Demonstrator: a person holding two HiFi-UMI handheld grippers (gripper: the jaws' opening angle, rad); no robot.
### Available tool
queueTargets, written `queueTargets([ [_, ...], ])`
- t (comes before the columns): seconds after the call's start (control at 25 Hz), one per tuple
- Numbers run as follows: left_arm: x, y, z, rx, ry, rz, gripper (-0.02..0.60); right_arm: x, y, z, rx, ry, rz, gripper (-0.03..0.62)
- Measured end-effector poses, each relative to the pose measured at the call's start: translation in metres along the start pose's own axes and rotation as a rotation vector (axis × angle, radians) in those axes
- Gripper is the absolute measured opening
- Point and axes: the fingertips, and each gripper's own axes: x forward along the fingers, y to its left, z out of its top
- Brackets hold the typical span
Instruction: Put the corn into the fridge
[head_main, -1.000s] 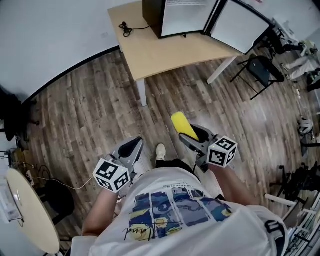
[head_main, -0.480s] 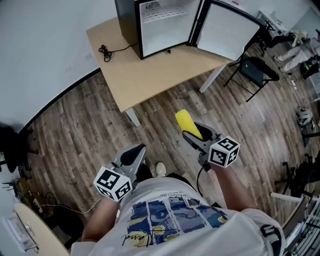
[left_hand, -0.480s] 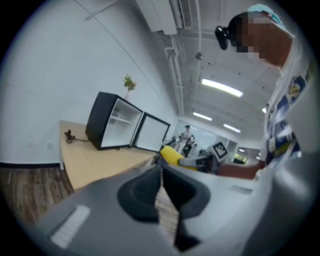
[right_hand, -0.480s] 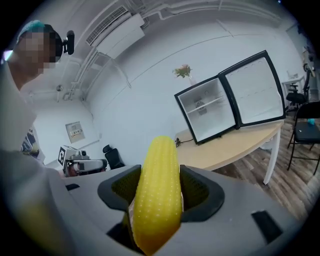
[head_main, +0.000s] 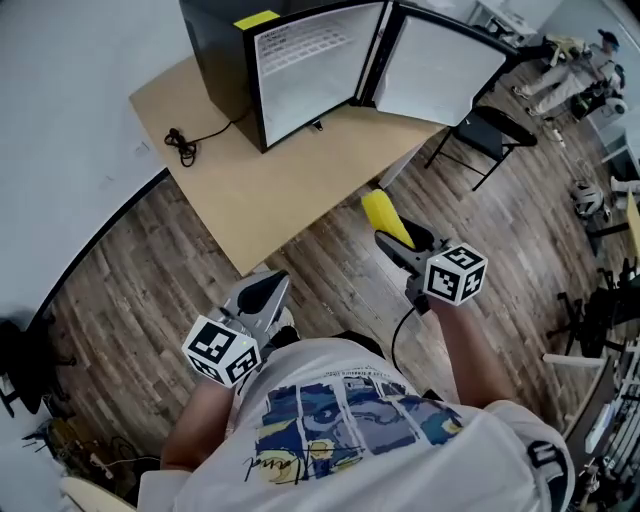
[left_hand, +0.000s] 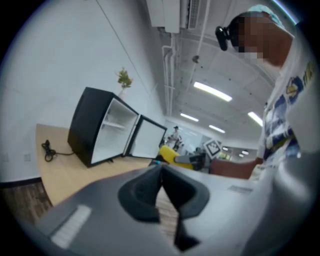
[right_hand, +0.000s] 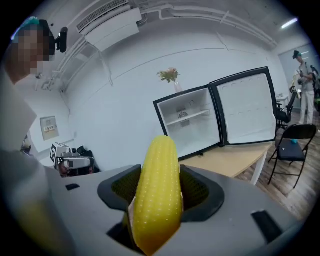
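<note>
A yellow corn cob (right_hand: 159, 190) stands upright between the jaws of my right gripper (right_hand: 159, 192), which is shut on it; in the head view the corn (head_main: 383, 215) sticks out ahead of the right gripper (head_main: 405, 240), just off the table's near corner. The small black fridge (head_main: 275, 70) stands on the wooden table (head_main: 235, 185) with its door (head_main: 440, 70) swung wide open, white inside (right_hand: 192, 125). My left gripper (head_main: 258, 297) hangs lower left over the floor; its jaws (left_hand: 161, 187) meet with nothing between them.
A black power cord (head_main: 181, 146) lies on the table left of the fridge. A black folding chair (head_main: 488, 130) stands right of the table. Wood floor lies below. A person (head_main: 570, 62) stands far off at the upper right, among other gear.
The table and fridge have drawn nearer and lower in the head view as I walk toward them. The right gripper with the corn has risen toward the table's corner.
</note>
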Motion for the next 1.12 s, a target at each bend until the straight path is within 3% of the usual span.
queueTargets([
  [0.16,0.009,0.03,0.024,0.041,0.008,-0.086,0.008,0.032,-0.019,0.04,-0.044,-0.013,-0.062,0.244],
  [0.32,0.014,0.064,0.03,0.001,0.007,-0.084,0.008,0.07,-0.043,0.074,-0.074,-0.011,-0.092,0.244],
  [0.6,0.034,0.101,0.042,0.017,-0.016,-0.004,0.008,0.138,-0.098,0.143,-0.149,0.003,-0.088,0.244],
  [0.88,0.077,0.125,0.085,0.028,-0.076,0.135,0.008,0.213,-0.155,0.22,-0.266,0.028,-0.053,0.244],
  [1.12,0.111,0.146,0.095,0.012,-0.069,0.223,0.008,0.284,-0.202,0.266,-0.339,0.053,-0.046,0.244],
])
